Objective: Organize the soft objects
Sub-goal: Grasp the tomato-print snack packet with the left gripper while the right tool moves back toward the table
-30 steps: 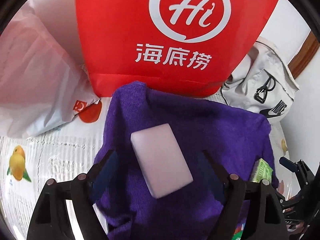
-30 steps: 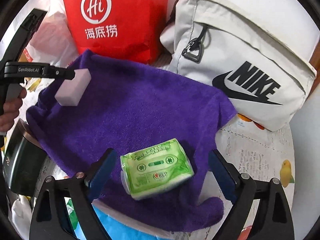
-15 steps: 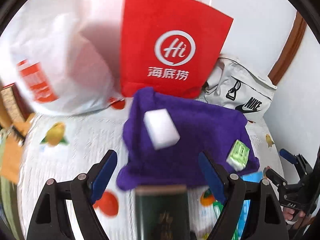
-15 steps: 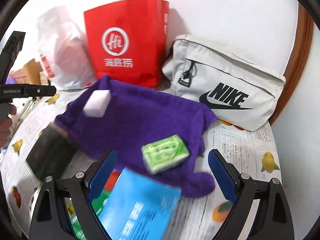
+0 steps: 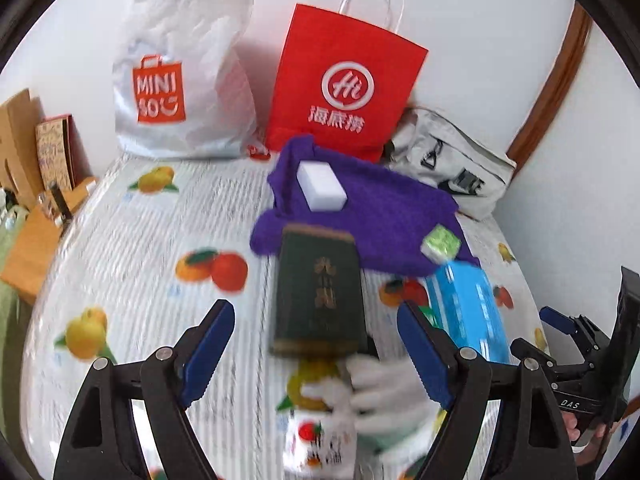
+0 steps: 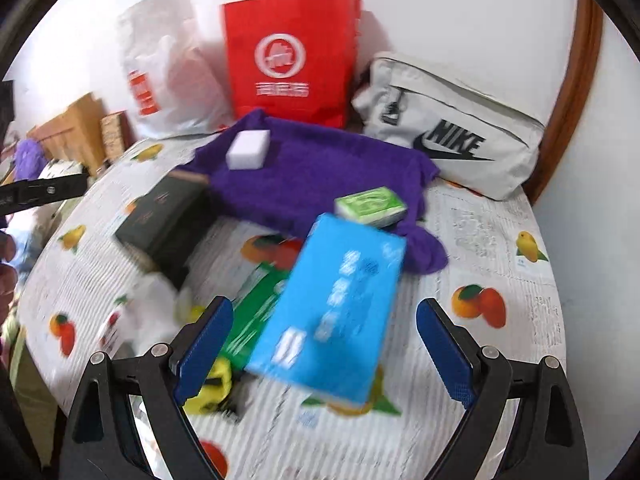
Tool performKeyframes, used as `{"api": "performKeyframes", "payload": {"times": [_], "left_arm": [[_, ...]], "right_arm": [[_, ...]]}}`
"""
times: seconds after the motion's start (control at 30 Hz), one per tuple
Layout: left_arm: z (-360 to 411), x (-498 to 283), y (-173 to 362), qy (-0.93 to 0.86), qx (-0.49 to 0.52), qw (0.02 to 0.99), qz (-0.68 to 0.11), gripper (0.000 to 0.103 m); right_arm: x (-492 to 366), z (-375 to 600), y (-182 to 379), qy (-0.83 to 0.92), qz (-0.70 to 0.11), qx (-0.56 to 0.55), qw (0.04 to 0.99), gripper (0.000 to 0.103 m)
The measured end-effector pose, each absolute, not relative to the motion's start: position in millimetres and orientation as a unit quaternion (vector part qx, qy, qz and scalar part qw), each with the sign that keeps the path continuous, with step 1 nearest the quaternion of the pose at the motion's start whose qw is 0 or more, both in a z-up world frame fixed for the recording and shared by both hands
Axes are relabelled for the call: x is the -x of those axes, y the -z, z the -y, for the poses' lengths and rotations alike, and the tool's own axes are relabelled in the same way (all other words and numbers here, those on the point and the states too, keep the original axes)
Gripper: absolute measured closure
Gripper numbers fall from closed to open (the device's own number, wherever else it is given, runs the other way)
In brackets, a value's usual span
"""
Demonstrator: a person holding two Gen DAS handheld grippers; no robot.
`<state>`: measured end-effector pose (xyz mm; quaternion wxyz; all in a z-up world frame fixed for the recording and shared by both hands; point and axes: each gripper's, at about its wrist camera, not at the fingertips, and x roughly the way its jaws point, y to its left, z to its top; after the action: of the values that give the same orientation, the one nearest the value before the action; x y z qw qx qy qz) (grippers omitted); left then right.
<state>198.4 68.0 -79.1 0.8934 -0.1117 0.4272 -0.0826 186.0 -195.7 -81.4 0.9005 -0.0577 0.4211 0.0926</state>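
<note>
Both my grippers, left (image 5: 316, 346) and right (image 6: 324, 346), are wide apart and hold nothing. The white sponge (image 5: 321, 186) and green tissue pack (image 6: 371, 206) sit on the purple towel (image 6: 320, 176).

**A room in a home**

A fruit-print tablecloth (image 5: 132, 240) covers the table. At the top of the frame, a Miniso plastic bag (image 5: 180, 80), a red paper shopping bag (image 5: 344, 92) and a grey Nike pouch (image 6: 452, 128) lean against a white wall. Cardboard boxes (image 5: 24, 148) stand at upper left.
</note>
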Motion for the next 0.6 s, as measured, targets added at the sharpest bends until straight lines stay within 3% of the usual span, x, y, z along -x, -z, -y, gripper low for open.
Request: {"api": "performKeyframes", "payload": {"times": [0.6], "left_arm": [[-43,-141,172,0.138,0.059,0.853,-0.499,0.02]], "right_arm": [[-103,176,109,-0.095,-0.409,0.031,0.907,0.011]]}}
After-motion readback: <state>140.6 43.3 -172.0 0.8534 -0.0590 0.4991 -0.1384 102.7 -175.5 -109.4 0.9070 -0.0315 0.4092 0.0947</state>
